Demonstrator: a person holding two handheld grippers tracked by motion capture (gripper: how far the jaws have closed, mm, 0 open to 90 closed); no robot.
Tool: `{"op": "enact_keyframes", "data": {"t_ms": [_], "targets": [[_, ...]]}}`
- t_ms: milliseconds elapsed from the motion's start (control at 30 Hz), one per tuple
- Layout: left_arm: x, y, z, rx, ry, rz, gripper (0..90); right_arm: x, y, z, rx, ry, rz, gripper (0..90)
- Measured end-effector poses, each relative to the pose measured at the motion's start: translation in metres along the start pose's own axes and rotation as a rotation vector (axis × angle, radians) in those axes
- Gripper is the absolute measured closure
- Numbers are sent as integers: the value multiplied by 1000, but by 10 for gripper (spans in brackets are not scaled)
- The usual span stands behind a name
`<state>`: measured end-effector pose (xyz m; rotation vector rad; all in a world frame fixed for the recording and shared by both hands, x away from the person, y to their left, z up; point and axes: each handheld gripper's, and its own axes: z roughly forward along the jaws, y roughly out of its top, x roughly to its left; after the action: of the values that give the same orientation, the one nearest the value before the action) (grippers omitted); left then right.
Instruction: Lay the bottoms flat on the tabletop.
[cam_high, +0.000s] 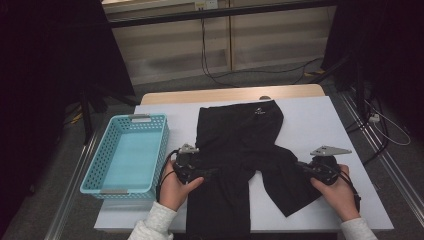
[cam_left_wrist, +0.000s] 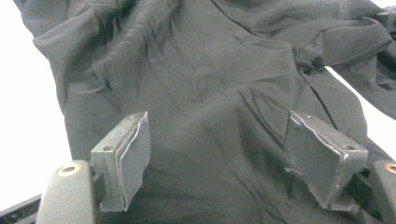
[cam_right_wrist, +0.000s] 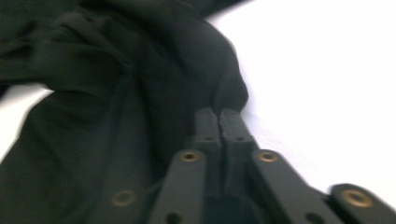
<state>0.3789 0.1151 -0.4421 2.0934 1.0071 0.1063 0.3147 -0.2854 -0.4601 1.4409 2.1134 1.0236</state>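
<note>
Right of the blue basket, my left gripper hovers with jaws apart over the black trousers. At the trousers' right edge, my right gripper seems pinched onto the blurred hem.

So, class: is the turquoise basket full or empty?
Empty. In the high view the turquoise basket shows a bare floor and nothing inside; the black garment lies outside it, on the white table.
</note>
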Motion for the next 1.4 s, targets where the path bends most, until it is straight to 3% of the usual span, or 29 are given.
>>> {"op": "enact_keyframes", "data": {"t_ms": [133, 300, 367, 433, 500, 600, 667, 733, 800, 867, 1033, 1100, 1200, 1400], "targets": [[-3, 1, 1, -4, -3, 7, 233, 27, 5, -9, -19, 72, -60, 892], [-5, 1, -1, -9, -3, 11, 233, 67, 8, -8, 4, 183, -165, 892], [-4, 1, -2, -6, -2, 10, 233, 78, 6, -4, 25, 220, -198, 888], [-3, 1, -2, -8, 0, 8, 233, 84, 4, 0, 39, 250, -198, 860], [-3, 0, -1, -4, 0, 7, 233, 88, 2, 4, 58, 242, -214, 790], [-3, 0, 0, -6, -2, 8, 233, 86, 3, 4, 50, 257, -190, 686], [-4, 1, 0, -9, -1, 7, 233, 80, 7, -1, 21, 240, -171, 623], [-4, 0, 0, 2, -7, 8, 233, 71, 10, -6, -24, 218, -113, 529], [-4, 0, 1, -1, -5, 5, 233, 58, 11, -10, -53, 176, -52, 529], [-4, 0, 1, 3, -8, 5, 233, 47, 11, -11, -70, 165, 9, 528], [-4, 1, 0, 2, -10, 3, 233, 33, 8, -2, -73, 69, 55, 524], [-3, 1, -1, -4, -4, 5, 233, 27, 8, 4, -70, 33, 96, 496], [-3, 1, -4, -9, 2, 7, 231, 23, 12, 13, -71, 35, 133, 493], [-2, 0, -9, -15, 3, 9, 226, 30, 25, 21, -84, 48, 135, 461]]}}
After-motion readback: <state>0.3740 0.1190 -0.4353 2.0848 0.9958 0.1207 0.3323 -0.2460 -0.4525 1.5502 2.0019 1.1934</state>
